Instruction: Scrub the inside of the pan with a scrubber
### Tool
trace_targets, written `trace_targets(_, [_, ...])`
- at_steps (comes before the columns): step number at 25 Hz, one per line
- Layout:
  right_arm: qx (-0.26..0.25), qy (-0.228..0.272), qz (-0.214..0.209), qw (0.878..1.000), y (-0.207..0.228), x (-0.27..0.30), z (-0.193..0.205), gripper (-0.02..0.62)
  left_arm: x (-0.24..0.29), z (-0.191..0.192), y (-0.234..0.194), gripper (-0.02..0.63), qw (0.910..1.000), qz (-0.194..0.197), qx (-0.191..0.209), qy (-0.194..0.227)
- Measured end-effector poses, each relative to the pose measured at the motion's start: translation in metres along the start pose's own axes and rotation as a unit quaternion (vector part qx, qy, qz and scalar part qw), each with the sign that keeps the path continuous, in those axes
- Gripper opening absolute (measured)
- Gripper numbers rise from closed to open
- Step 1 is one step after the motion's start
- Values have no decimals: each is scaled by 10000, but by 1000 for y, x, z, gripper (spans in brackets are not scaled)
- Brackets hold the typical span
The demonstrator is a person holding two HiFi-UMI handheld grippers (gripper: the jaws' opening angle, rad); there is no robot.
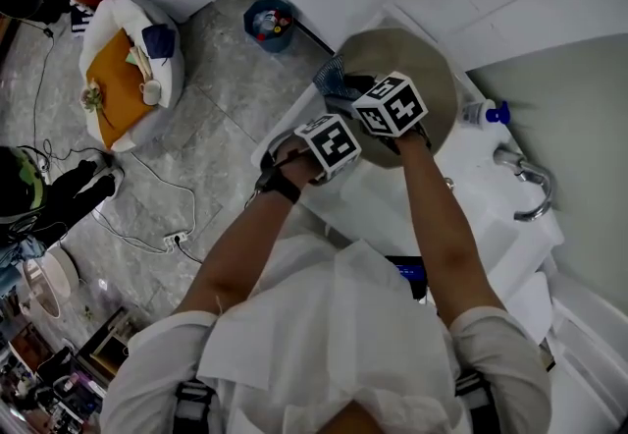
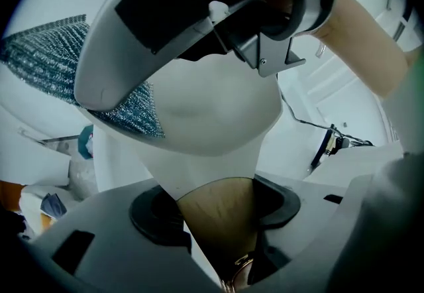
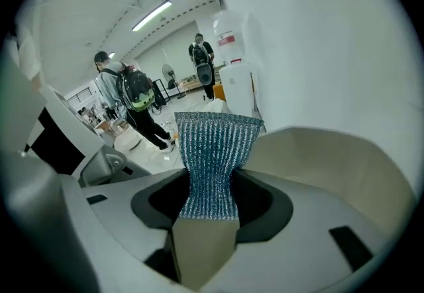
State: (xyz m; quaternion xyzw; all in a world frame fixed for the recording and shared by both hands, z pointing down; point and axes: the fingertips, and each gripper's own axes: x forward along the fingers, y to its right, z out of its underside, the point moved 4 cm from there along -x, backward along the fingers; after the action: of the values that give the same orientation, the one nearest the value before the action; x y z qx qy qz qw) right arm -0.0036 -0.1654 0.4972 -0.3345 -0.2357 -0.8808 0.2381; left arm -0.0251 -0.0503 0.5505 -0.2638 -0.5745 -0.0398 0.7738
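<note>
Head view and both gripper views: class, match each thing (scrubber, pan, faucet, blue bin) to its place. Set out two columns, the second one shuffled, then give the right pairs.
Things:
1 scrubber
2 pan
3 faucet
4 blue bin

Places:
A on the floor
B gripped by the left gripper
C on the white counter, at the head view's right
D pinched in the right gripper

Pairs: 1-D; 2-B; 3-C; 4-A

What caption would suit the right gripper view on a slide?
Right gripper pinching a blue-green scrubber, with the beige pan close beside it.
</note>
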Motion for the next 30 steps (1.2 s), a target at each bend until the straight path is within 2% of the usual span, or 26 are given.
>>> trace_targets(3, [-103, 58, 113, 9999, 0, -1, -5, 202, 1, -1, 1, 261, 10000, 10, -9, 51])
trace_targets(6, [72, 196, 287, 9994, 9, -1, -14, 202, -1, -2, 0, 261, 10000, 9, -15, 62])
trace_targets(10, [462, 374, 837, 9947, 41, -1, -24, 205, -1, -1, 0, 261, 10000, 15, -15, 57])
trace_targets(16, [1053, 530, 1611, 9799, 96, -12, -32, 207, -7, 1, 1, 261, 9998, 20, -175, -36])
trace_targets(19, [1338, 621, 2112, 9662, 116, -24, -26, 207, -12, 2, -1, 261, 9997, 14, -219, -101])
trace_targets(24, [1837, 727, 3048, 9317, 156, -67, 4, 204, -13, 3, -3, 261, 9998, 29, -209, -64])
trace_targets(30, [1808, 785, 3468, 9170, 161, -85, 27, 202, -15, 3, -6, 259, 9997, 32, -116, -193])
